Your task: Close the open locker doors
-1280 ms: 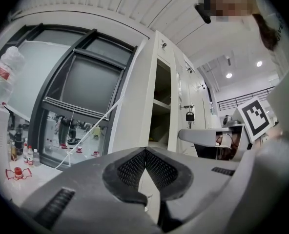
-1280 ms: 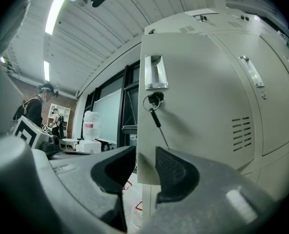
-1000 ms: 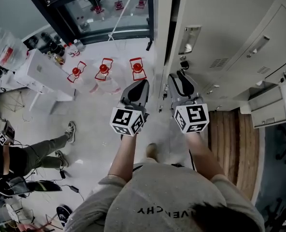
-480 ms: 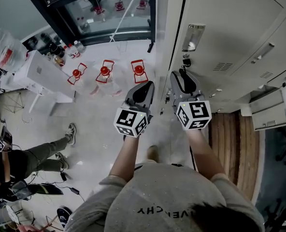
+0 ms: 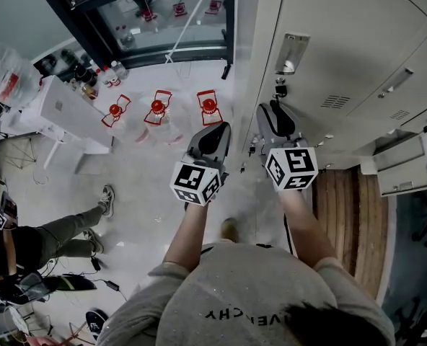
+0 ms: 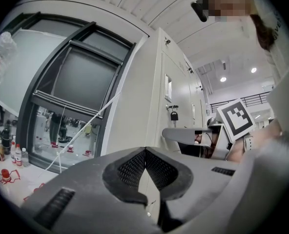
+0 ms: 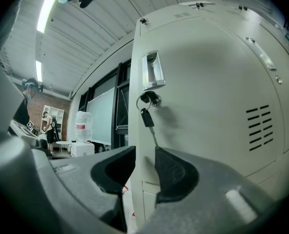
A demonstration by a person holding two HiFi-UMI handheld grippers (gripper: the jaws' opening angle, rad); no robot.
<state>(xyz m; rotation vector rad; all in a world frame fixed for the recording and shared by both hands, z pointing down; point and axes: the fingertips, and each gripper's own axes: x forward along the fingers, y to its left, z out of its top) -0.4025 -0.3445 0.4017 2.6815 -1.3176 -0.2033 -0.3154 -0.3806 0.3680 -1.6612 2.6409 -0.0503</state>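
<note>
A row of pale grey lockers (image 5: 358, 42) fills the right of the head view. The nearest door (image 7: 208, 82) has a recessed metal handle (image 7: 152, 70) and a key (image 7: 146, 115) hanging from its lock. It looks flush with the locker's side panel. My right gripper (image 5: 271, 112) points at this door just below the key. Its jaws (image 7: 144, 152) are open with nothing between them. My left gripper (image 5: 215, 132) hangs left of the locker's corner, over the floor, shut and empty (image 6: 145, 151). Further right, a lower locker door (image 5: 401, 168) stands open.
Three red objects (image 5: 156, 107) stand on the light floor ahead, before a dark-framed window (image 5: 163, 13). A white table (image 5: 62, 110) with bottles (image 5: 91, 74) is at left. A seated person's legs (image 5: 69, 225) reach in from the left. Wooden flooring (image 5: 350, 215) runs under the lockers.
The dark gap along the nearest door's left edge has narrowed until it no longer shows. Both grippers have shifted slightly right, the right one up toward the door.
</note>
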